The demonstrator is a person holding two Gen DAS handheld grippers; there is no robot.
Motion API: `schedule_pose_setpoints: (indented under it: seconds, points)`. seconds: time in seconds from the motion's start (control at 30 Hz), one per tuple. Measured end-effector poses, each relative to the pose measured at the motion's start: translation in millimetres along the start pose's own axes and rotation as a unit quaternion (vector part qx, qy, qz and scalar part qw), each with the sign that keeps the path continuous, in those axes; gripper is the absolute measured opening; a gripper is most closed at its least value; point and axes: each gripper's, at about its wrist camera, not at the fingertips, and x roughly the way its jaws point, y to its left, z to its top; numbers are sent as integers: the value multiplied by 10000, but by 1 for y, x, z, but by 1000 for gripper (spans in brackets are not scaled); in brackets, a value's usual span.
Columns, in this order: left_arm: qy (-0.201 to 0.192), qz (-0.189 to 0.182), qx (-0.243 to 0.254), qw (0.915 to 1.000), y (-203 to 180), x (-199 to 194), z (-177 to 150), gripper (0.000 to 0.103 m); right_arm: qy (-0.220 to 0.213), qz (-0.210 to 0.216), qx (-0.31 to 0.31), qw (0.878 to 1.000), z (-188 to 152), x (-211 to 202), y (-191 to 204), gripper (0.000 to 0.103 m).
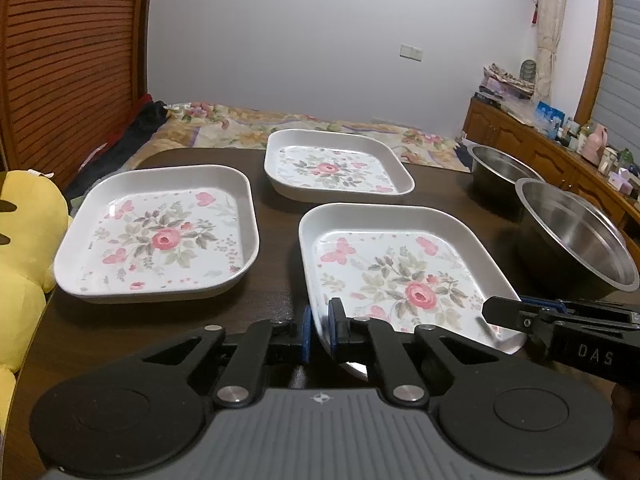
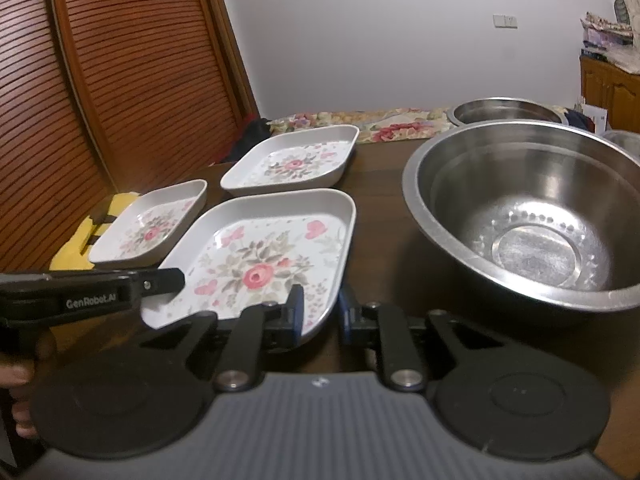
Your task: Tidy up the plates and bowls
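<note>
The left gripper (image 1: 319,330) has its jaws closed on the near left rim of the nearest floral plate (image 1: 404,276), one blue pad outside the wall and one inside. The right gripper (image 2: 320,312) straddles the same plate's near right rim (image 2: 336,280); its jaws stand a little apart, one finger inside the dish, the other outside, and I cannot tell whether they press the wall.

Beyond the left jaws and off to their left lies a second floral plate (image 1: 160,236) on the dark table (image 1: 276,280); straight ahead and farther off lies a third (image 1: 336,166). To the right of the right jaws, just beside the held plate, sits a large steel bowl (image 2: 532,216), with another steel bowl (image 2: 508,110) behind it and a sliver of a third (image 2: 624,138) at the far right. A yellow plush toy (image 1: 24,248) sits at the table's left edge.
</note>
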Motion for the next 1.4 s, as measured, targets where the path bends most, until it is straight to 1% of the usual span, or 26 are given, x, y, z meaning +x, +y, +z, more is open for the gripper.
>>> schedule_pose_setpoints:
  seconds: [0.2,0.37,0.57,0.7,0.97,1.0,1.13,1.4]
  points:
    - [-83,-109,-98,9999,2,-16,-2,11,13,216,57,9998,-4,-12,-3,19]
    - [-191,-114,-4,9998,-2,-36,-10,11,-66,380,-12,9993,-10,-31,1,19]
    - [-283,-165,45,9995,-7,-60,-26,11,-123,462,-83,9988,-24,-52,4,19]
    - [-258,-244,18,9994,-9,-71,-40,11,-137,441,-11,9989,-35,-61,4,19]
    - [-146,-209,17,9997,-11,-80,-61,11,-66,526,11,9986,-47,-71,7,19]
    - [-137,-208,14,9997,-12,-81,-62,11,-97,422,28,9991,-50,-72,7,19]
    - [-103,-185,40,9998,-12,-82,-66,11,-24,452,83,9989,-57,-73,6,19]
    - [-41,-139,53,9999,-14,-80,-71,11,-66,434,14,9990,-61,-76,9,20]
